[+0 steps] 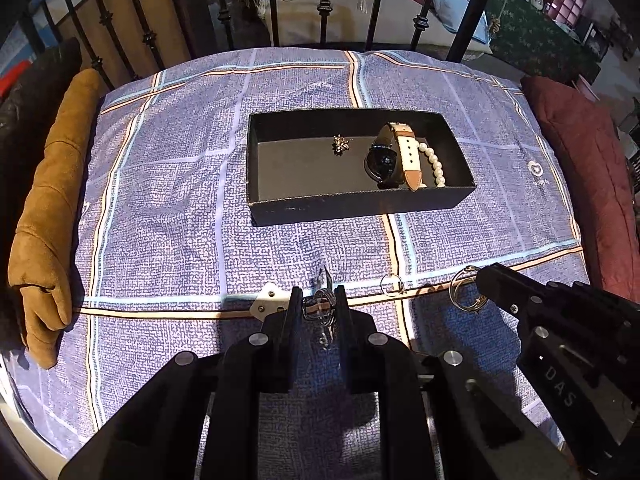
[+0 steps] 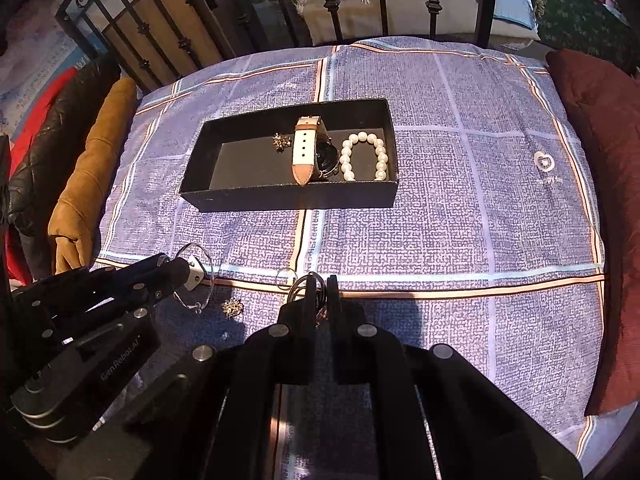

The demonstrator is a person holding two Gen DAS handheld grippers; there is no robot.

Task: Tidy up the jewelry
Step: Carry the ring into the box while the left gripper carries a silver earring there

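A black open box [image 1: 320, 210] [image 2: 280, 200] lies on the blue plaid cloth. It holds a gold flower earring [image 1: 341, 144] [image 2: 280, 141], a watch with a tan and white strap [image 1: 408, 156] [image 2: 306, 152] and a pearl bracelet [image 1: 434, 164] [image 2: 364, 156]. My left gripper [image 1: 318, 304] [image 2: 192, 270] is shut on a thin silver bangle [image 1: 318, 308] [image 2: 200, 276]. My right gripper [image 2: 319, 292] [image 1: 478, 280] is shut on a set of thin rings [image 2: 306, 292] [image 1: 464, 288]. A small ring [image 1: 392, 283] [image 2: 285, 278] and a second flower earring [image 2: 233, 306] lie on the cloth between the grippers.
A tan cushion [image 1: 52, 216] [image 2: 88, 184] lies along the left edge of the cloth and a dark red cushion [image 1: 584, 184] [image 2: 604, 208] along the right. A black iron bed rail [image 1: 320, 4] stands behind the cloth.
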